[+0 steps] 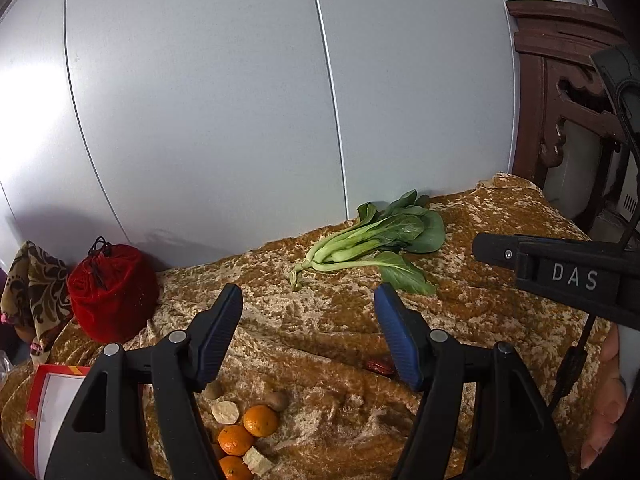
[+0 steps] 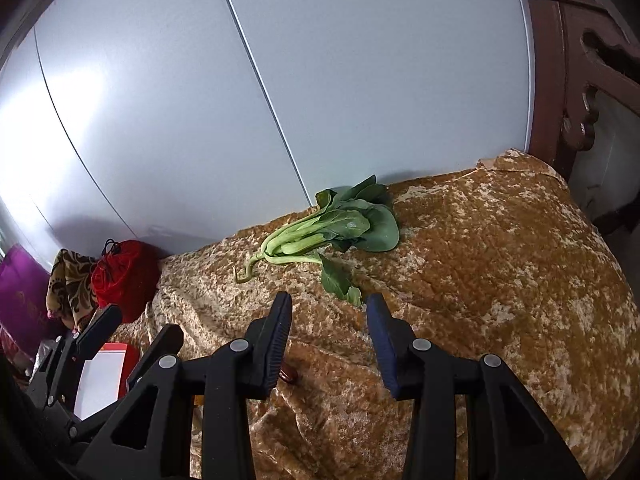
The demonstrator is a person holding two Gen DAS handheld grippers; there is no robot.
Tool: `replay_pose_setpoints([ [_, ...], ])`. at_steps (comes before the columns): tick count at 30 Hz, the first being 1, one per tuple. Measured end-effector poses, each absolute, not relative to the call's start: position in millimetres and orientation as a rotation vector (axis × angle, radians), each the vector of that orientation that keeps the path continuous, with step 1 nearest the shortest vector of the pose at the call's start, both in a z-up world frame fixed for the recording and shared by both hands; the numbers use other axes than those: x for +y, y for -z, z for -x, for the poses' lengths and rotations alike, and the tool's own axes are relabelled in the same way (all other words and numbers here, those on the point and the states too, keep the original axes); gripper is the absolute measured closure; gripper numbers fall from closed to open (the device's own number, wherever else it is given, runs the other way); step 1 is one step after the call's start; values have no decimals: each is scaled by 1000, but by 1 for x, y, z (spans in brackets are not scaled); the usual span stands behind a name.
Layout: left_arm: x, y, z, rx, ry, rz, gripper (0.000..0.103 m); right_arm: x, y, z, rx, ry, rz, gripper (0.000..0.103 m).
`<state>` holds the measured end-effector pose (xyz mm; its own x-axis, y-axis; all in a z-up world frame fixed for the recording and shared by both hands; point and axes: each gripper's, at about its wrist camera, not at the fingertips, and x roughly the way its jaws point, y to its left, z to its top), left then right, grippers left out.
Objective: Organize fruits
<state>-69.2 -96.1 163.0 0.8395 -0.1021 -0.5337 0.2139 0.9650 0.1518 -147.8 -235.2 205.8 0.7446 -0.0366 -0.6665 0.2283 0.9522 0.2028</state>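
Oranges [image 1: 250, 432] below left hand-held gripper [image 1: 308, 304], apart

Crushed golden velvet cloth [image 2: 500, 260] (shiny, mottled) lies before smooth matt grey wall panels [image 1: 208, 100].

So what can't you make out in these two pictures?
- Dark red fruit: right wrist view, half behind a finger; kind unclear.
- Red box: left wrist view, cut by the edge and a finger; contents unseen.
- Lowest orange: cut off at the bottom edge.
- Red pouch: drawn shut.
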Motion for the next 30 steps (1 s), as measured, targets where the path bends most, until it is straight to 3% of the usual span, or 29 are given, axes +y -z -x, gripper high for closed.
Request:
replay_pose_setpoints([
  [30,-89,-177,81,460,136,-226,35,-236,-213,150,680,143,-322,61],
])
